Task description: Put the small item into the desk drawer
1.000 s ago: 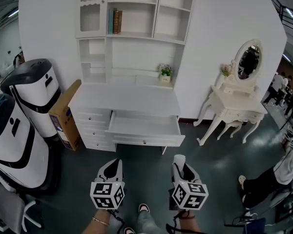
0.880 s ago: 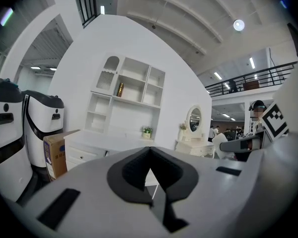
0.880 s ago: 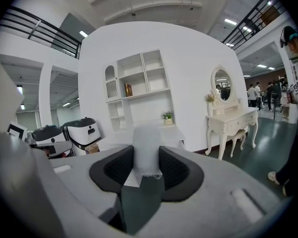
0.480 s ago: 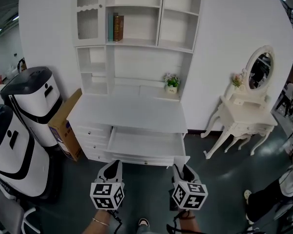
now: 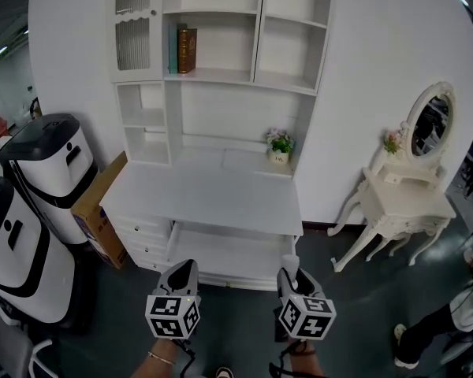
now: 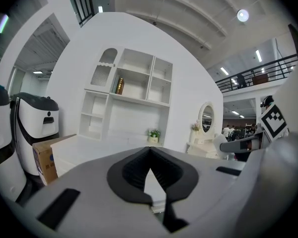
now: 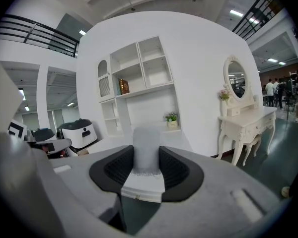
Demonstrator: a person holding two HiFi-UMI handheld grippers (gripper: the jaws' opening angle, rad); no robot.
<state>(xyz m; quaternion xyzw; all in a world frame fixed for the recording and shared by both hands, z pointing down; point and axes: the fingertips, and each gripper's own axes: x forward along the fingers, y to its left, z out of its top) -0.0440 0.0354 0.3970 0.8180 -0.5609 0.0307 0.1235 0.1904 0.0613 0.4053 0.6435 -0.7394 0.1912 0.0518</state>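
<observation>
While the right gripper [image 7: 147, 168] is clenched on the small item [image 7: 146, 148], a pale upright cylinder, the left gripper [image 6: 149, 155] has its jaws pressed together on nothing. Both sit at lower centre of the head view, just in front of the open drawer [image 5: 229, 260] under the white table [image 5: 205, 199].

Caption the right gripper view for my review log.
Right gripper holding a small pale item between its jaws, facing the open desk drawer.
</observation>
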